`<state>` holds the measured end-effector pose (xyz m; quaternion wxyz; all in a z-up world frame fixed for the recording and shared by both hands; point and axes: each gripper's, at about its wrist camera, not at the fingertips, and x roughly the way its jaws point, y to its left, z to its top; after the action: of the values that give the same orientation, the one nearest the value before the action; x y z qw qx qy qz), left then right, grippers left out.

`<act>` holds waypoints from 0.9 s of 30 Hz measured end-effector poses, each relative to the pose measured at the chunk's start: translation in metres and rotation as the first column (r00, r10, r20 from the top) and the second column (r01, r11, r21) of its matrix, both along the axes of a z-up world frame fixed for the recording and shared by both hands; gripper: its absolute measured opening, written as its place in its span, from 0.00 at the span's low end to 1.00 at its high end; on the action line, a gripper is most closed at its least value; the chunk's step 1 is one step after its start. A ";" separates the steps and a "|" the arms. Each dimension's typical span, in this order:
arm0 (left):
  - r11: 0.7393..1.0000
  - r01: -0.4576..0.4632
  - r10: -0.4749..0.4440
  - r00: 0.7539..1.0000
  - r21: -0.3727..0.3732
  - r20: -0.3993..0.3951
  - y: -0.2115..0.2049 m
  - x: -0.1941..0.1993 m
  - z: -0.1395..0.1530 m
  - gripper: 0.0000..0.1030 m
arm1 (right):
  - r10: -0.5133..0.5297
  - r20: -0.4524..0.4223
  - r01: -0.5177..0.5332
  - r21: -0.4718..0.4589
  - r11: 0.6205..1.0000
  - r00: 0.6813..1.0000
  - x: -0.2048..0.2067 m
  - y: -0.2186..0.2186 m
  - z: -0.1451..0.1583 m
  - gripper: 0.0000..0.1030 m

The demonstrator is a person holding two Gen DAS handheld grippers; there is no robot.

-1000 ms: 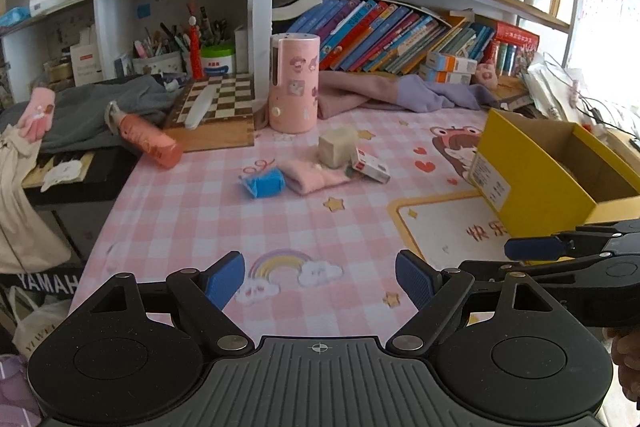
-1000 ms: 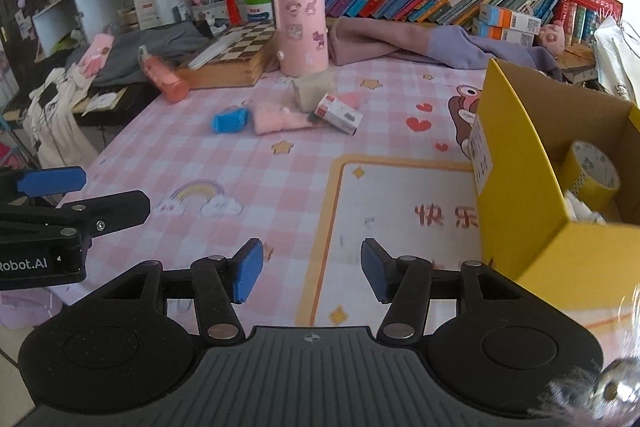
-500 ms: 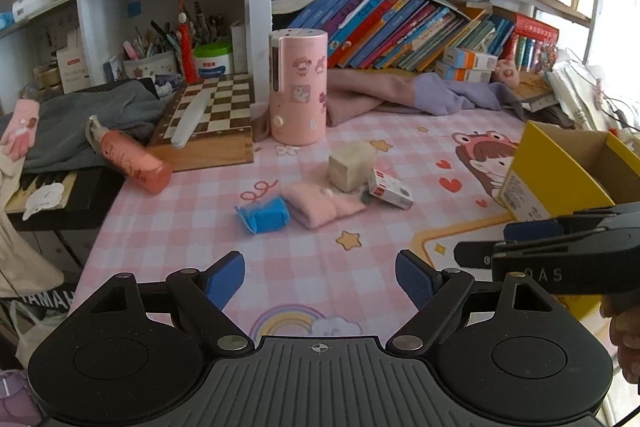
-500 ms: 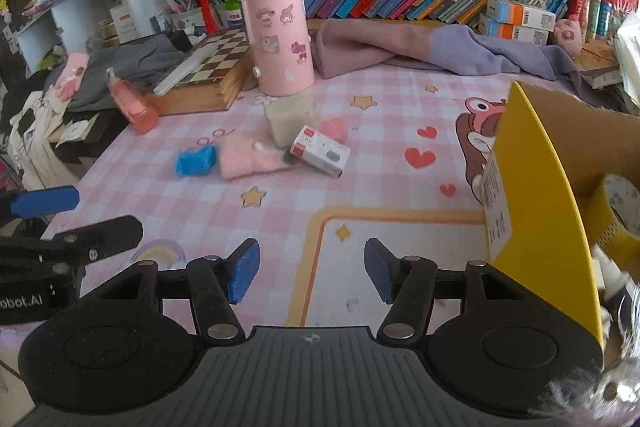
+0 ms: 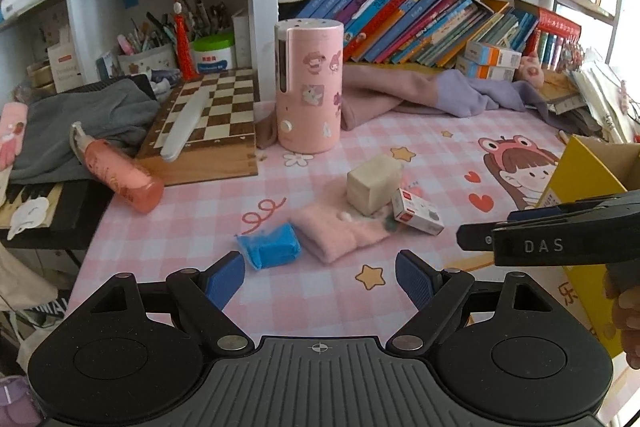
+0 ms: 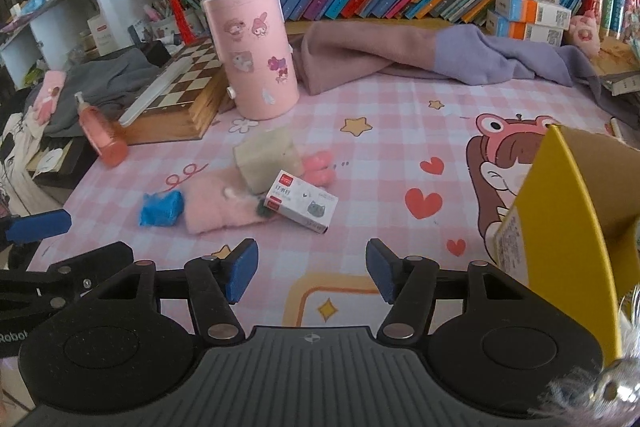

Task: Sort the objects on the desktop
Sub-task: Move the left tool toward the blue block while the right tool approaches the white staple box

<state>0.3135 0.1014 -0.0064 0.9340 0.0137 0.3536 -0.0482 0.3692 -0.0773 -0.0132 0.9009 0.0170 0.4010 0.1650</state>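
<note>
Both tongs empty: left gripper [image 5: 320, 277] wide open, right gripper [image 6: 310, 269] part open. Small white box [image 6: 302, 206] lies on the pink mat just ahead of the right gripper, long axis slanting near-right to far-left. Right is nearer; blue packet [image 5: 269, 245] sits ahead of left.

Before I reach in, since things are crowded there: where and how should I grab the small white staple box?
Grip the staple box across its narrow width, near the free end pointing toward the yellow box. Come from above with the right gripper, probably. It lies flat, and its other end rests against the pink cloth and the beige block, so that end is crowded.
</note>
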 end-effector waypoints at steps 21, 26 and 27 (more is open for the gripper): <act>0.993 -0.120 0.121 0.991 0.021 -0.061 0.014 0.052 -0.028 0.82 | -0.039 -0.121 0.047 0.067 0.997 0.992 0.074 0.023 -0.030 0.63; 0.986 -0.164 0.161 0.983 -0.017 -0.090 0.025 0.071 -0.039 0.80 | -0.037 -0.143 0.046 0.060 0.997 0.989 0.080 0.026 -0.038 0.63; 0.986 -0.169 0.166 0.981 -0.017 -0.095 0.026 0.073 -0.042 0.80 | -0.036 -0.146 0.045 0.059 0.997 0.989 0.081 0.027 -0.040 0.62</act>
<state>0.3868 0.1273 -0.0484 0.9173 -0.0298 0.3962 0.0256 0.4501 -0.0504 -0.0528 0.8718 0.0653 0.4593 0.1573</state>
